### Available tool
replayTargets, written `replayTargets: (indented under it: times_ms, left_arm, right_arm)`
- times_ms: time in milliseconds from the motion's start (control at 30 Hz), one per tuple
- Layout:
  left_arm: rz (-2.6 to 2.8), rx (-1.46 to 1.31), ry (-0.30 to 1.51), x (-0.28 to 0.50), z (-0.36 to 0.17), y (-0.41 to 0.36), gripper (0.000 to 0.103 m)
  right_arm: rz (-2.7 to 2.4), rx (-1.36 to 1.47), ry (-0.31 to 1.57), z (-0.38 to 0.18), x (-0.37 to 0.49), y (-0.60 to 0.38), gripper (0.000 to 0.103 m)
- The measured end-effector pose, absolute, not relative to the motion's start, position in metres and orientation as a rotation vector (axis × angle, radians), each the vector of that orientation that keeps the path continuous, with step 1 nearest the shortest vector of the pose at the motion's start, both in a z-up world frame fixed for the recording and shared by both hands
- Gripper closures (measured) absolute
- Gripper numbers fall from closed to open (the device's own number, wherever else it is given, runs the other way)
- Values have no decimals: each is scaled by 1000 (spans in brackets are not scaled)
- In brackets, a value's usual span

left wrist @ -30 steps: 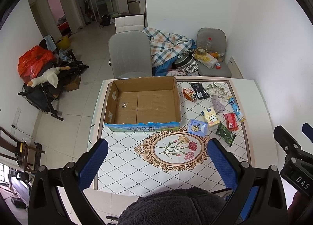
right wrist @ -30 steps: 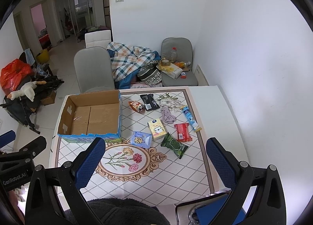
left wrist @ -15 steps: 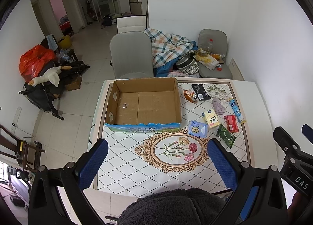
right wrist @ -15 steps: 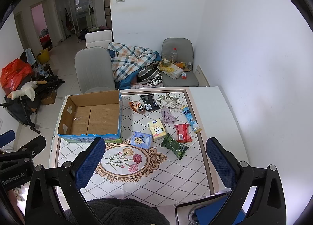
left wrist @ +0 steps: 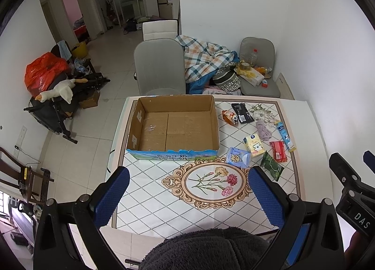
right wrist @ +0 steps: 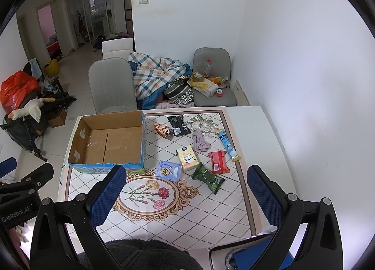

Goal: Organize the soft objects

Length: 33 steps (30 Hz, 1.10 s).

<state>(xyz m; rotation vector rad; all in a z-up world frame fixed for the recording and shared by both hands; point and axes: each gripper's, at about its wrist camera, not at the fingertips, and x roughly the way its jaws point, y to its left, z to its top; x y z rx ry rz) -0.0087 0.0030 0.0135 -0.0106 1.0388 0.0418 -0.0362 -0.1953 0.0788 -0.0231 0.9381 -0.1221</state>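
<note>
Both grippers hang high above the patterned worktop, jaws spread wide and holding nothing: the left gripper sits over the near edge in front of the open cardboard box, the right gripper nearer the scatter of packets. The box stands on the far left of the worktop with nothing visible inside; the soft items lie in a loose cluster to its right, none yet packed. Closest to the jaws are the blue tissue pack and the green pouch, the pouch's long axis running diagonally from far-left to near-right. Behind them lie the yellow tissue pack, red packet and mauve cloth. The cluster lies ahead of and below the right gripper, so that hand looks better placed to reach first.
</note>
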Motion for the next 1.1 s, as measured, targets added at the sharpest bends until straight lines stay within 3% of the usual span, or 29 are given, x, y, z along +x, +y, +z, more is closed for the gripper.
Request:
replayTargets:
  times_ms: [1100]
  left_arm:
    - [39, -28, 1043, 10, 1, 10, 0]
  right_arm:
    - [-117, -21, 932, 75, -25, -184, 0]
